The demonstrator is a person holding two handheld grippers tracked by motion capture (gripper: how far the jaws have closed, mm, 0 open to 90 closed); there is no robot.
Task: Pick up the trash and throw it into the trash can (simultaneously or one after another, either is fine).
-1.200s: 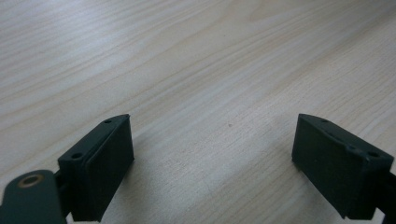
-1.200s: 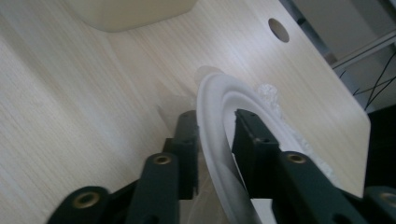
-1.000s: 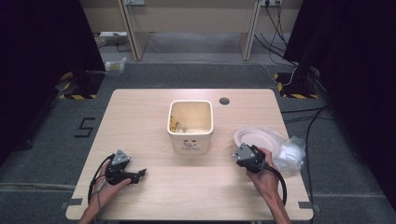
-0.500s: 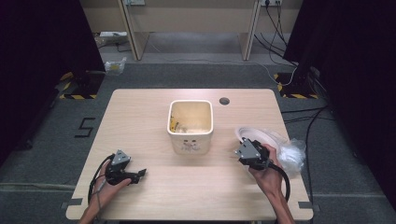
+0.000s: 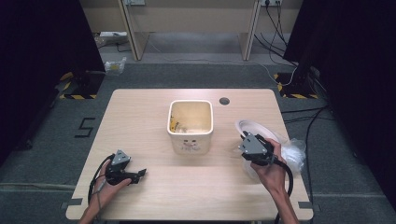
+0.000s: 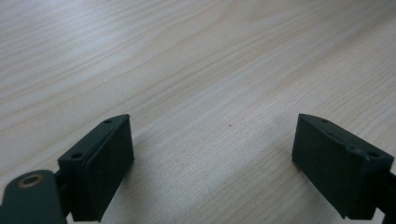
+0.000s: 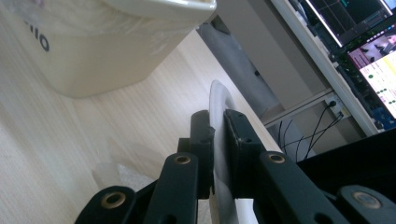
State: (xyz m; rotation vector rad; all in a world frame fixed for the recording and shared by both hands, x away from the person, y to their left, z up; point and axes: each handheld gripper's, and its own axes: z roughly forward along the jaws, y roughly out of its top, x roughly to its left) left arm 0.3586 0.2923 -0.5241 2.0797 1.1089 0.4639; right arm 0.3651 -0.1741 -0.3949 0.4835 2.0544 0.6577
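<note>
A: What is the largest thing in the scene?

B: A light wooden table (image 5: 140, 116), seen from above, standing on a grey floor. A person's forearms come in from its near edge.

A: And on the table?

B: Near the middle stands a cream, square-mouthed bin (image 5: 190, 126) with a clear liner and some scraps inside. In the right gripper view its wall (image 7: 84, 51) rises at the upper left.

A: What is being handled?

B: A white plate (image 5: 252, 128), to the right of the bin and well apart from it. It is tilted, with its far edge showing past the tool. Just to its right lies a crumpled clear plastic bag (image 5: 294, 154).

A: What is the right tool doing?

B: The right gripper (image 5: 246, 145) has its two black jaws pinched on the plate's rim. In its own view the thin white edge (image 7: 218, 112) stands upright between the pads, both pressing on it. The jaws have just been closing on it.

A: And the left?

B: The left gripper (image 5: 140, 173) rests near the table's front left corner, far from the bin. Its jaws stand wide apart, with bare wood (image 6: 210, 93) between them.
</note>
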